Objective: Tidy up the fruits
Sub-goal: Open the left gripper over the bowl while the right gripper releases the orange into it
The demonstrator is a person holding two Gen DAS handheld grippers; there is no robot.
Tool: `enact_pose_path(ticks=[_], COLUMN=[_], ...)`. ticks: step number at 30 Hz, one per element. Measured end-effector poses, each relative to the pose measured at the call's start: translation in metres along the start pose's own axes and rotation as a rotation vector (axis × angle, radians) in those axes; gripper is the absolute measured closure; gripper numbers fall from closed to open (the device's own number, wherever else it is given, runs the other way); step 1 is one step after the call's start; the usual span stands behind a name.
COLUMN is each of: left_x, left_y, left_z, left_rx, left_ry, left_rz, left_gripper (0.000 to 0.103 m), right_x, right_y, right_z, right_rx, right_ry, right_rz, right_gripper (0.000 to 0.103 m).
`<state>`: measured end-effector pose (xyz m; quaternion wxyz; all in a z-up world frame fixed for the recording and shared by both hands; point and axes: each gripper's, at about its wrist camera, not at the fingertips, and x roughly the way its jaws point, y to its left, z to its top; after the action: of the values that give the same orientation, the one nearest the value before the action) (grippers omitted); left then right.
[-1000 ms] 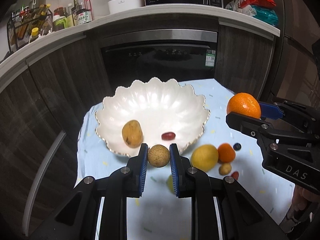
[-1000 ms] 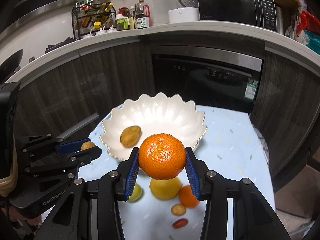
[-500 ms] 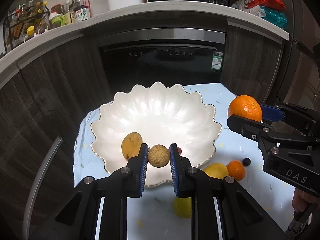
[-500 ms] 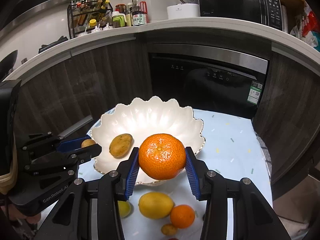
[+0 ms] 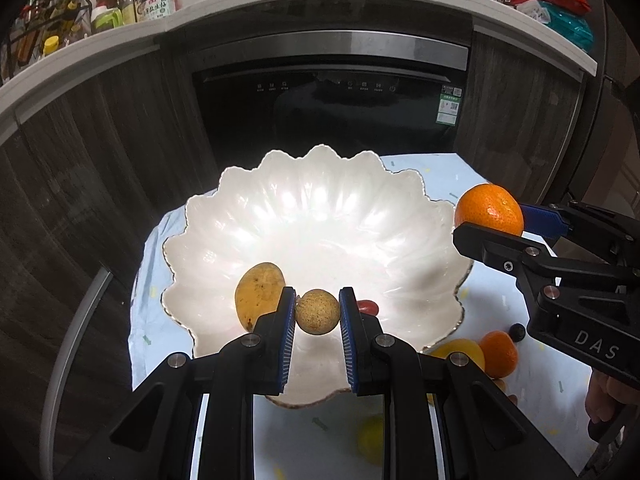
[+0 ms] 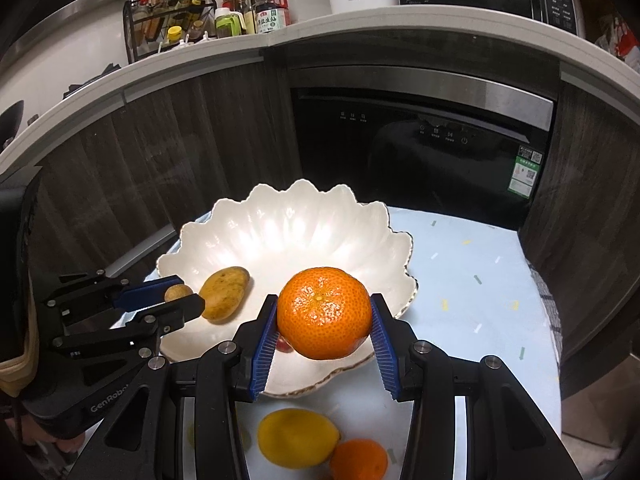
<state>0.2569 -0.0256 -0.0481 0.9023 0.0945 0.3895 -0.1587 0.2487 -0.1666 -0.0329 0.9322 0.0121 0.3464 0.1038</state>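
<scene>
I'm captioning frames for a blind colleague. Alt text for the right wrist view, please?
The right gripper clamps an orange above the near rim of a scalloped white bowl holding a potato. At left, the left gripper grips a small brown fruit.

"DAS" on right claw (image 5: 490, 216), "GenRobo" on left claw (image 6: 180, 298)

A small table covered by a pale blue cloth (image 6: 472, 280) with scattered coloured flecks stands before the dark cabinets. On the cloth sits a wide white scalloped bowl (image 6: 280, 224) with a gilt rim. Just beside its near edge lie a yellow lemon (image 6: 296, 436), a small orange mandarin (image 6: 358, 460) touching it, and a dark round berry (image 5: 517, 332).
</scene>
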Motion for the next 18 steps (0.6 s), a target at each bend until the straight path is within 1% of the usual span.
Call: enact_pose_path(ticks=[13, 14, 16, 18], left_x=[0.022, 0.022, 0.023, 0.023], left_y=[0.002, 0.002, 0.002, 0.001], left_z=[-0.005, -0.005, -0.006, -0.007], left_rx=[-0.008, -0.008, -0.002, -0.001], left_ry=[0.041, 0.043, 0.044, 0.041], left_rz=[-0.008, -0.004, 0.005, 0.013], left_gripper=[0.08, 0.079, 0.069, 0.065], right_x=[0.021, 0.022, 0.024, 0.026], right_y=[-0.004, -0.004, -0.005, -0.006], right_z=[-0.003, -0.003, -0.004, -0.004], right_rx=[0.005, 0.005, 0.005, 0.012], right_ry=[0.037, 0.041, 0.046, 0.053], right_rz=[0.0, 0.0, 0.002, 0.003], right_gripper=[0.057, 0.057, 0.057, 0.056])
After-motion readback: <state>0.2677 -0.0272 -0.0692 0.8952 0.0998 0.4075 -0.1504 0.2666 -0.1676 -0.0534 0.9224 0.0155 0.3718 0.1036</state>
